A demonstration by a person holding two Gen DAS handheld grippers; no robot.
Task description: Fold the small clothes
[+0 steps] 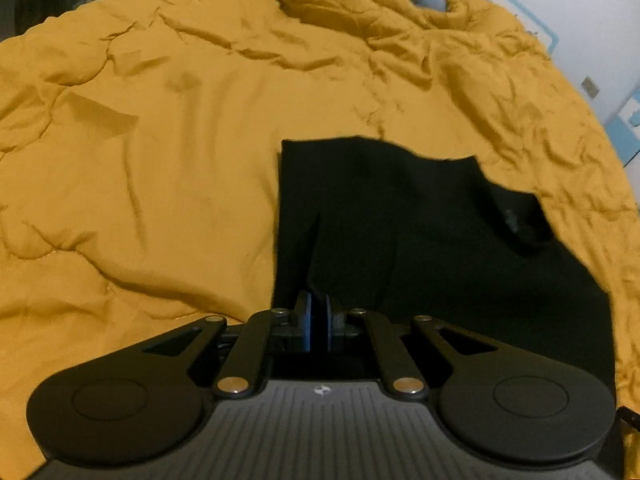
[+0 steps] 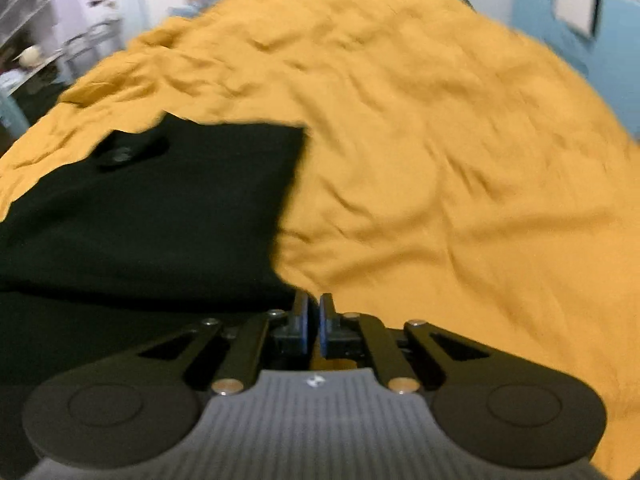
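The black garment lay flat on the yellow quilt. My left gripper pinched its near hem at six o'clock, my right gripper closed at its corner, for folding.

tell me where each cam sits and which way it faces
Left wrist: on the left gripper, angled down along its shut fingers at the black garment on the yellow quilt.
Right wrist: on the right gripper, angled down along shut fingers at the garment's edge and quilt.
Shared: garment and quilt.

Dim, fisheye-warped; right view motion-blurred.
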